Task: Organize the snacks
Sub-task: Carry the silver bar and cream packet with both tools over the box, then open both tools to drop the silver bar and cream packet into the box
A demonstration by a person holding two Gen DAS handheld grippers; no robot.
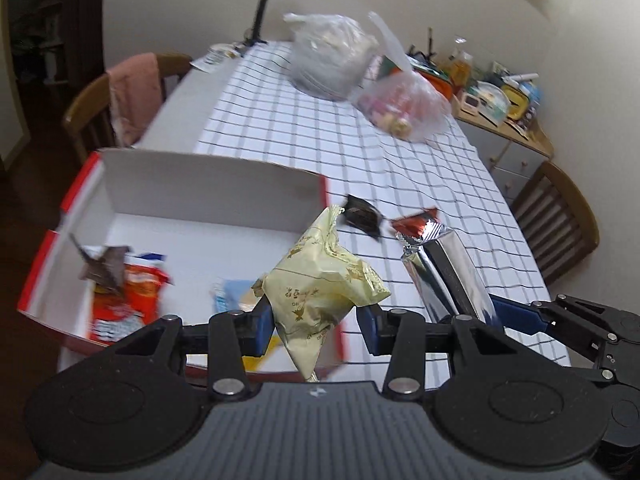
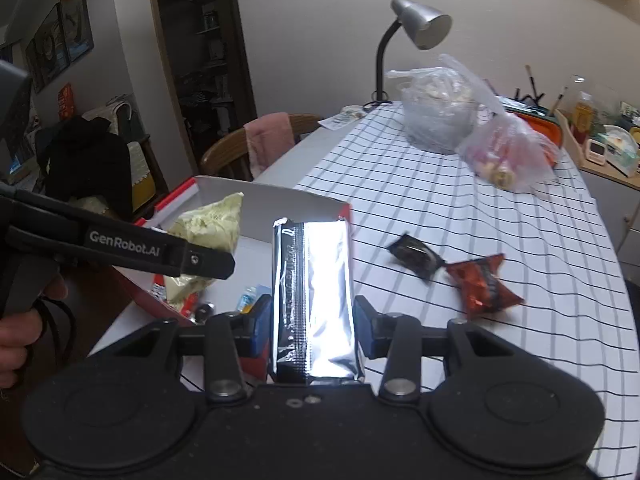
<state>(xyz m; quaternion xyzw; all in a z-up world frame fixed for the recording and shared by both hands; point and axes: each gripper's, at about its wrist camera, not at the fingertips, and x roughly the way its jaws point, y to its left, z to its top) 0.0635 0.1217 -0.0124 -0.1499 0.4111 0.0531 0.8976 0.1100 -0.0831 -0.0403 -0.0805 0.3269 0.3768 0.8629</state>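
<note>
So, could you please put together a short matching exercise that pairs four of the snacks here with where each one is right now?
Things:
1. pale yellow crinkled snack packet
2. shiny silver foil packet
3. small black wrapped sweet
4. orange-red snack bag

Places:
A. inside the white, red-sided cardboard box
B. held in the right claw
C. lying on the checked tablecloth
D. held in the left claw

Pairs: 1-D, 2-B, 3-C, 4-A
</note>
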